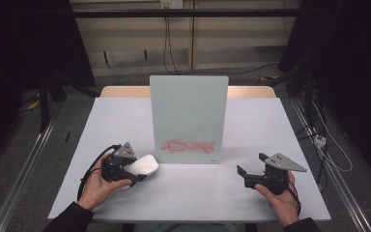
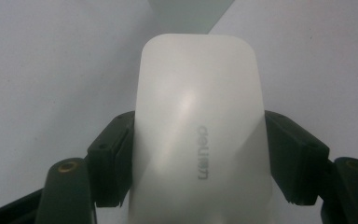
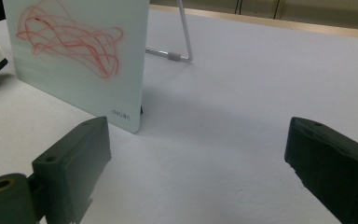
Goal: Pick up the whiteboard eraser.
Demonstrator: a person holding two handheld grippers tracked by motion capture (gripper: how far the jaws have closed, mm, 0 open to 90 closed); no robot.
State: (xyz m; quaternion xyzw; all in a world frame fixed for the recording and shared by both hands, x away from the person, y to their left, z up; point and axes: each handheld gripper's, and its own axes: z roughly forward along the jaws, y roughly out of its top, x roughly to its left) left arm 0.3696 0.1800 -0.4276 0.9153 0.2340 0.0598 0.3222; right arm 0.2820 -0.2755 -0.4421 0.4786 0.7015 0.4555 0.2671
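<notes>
A small whiteboard (image 1: 188, 118) stands upright on its wire stand at the middle of the table, with red scribbles (image 1: 187, 145) low on its face. The same board (image 3: 81, 56) fills the upper left of the right gripper view. My left gripper (image 1: 137, 175) is shut on a white eraser (image 1: 142, 166) with rounded corners, low at the front left. In the left gripper view the eraser (image 2: 198, 135) sits squeezed between both black pads. My right gripper (image 1: 252, 168) rests at the front right, open, with bare table between its jaws (image 3: 198, 163).
The table (image 1: 251, 125) has a white cover and a wooden far edge. The whiteboard's wire stand (image 3: 179, 44) juts out behind it. Cables (image 1: 319, 140) hang off the right side of the table.
</notes>
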